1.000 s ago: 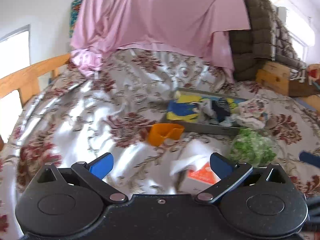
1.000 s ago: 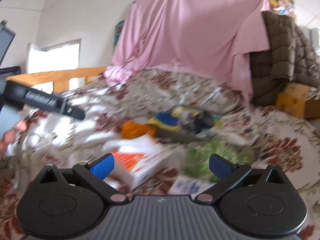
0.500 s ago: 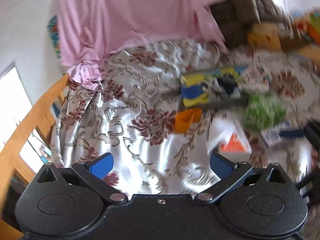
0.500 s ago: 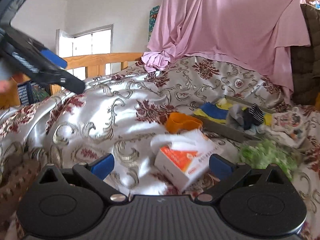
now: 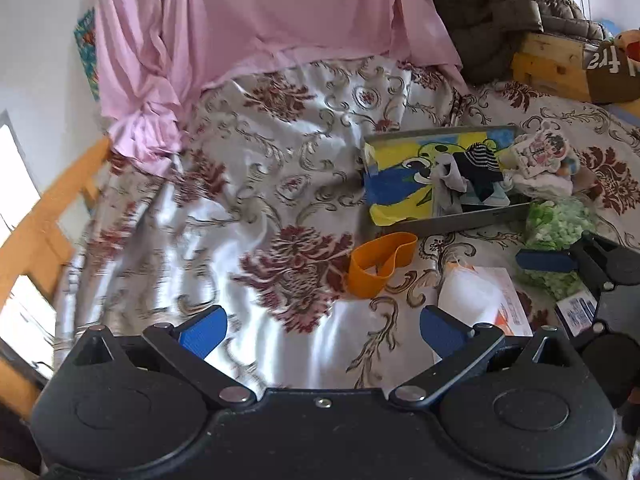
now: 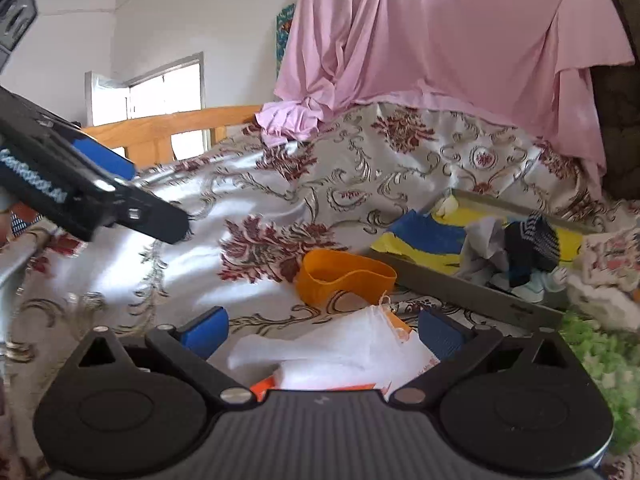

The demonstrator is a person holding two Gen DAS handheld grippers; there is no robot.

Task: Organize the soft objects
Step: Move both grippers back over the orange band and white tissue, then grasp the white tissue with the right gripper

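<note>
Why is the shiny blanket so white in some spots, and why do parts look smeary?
Left wrist view: window light glares off the glossy flowered bedspread, and its left edge is motion-blurred. Right wrist view: similar glare on the left; the green fluffy heap at the right edge looks soft and blurry.

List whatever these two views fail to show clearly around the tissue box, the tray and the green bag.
- Tissue box: right wrist view, its lower part is hidden behind the right claw body.
- Small blue-printed packet: left wrist view, partly covered by the right claw; print too small to read.
- Green bag: right wrist view, blurred and cut off by the edge.
- Tray: both views, socks cover part of its floor.
</note>
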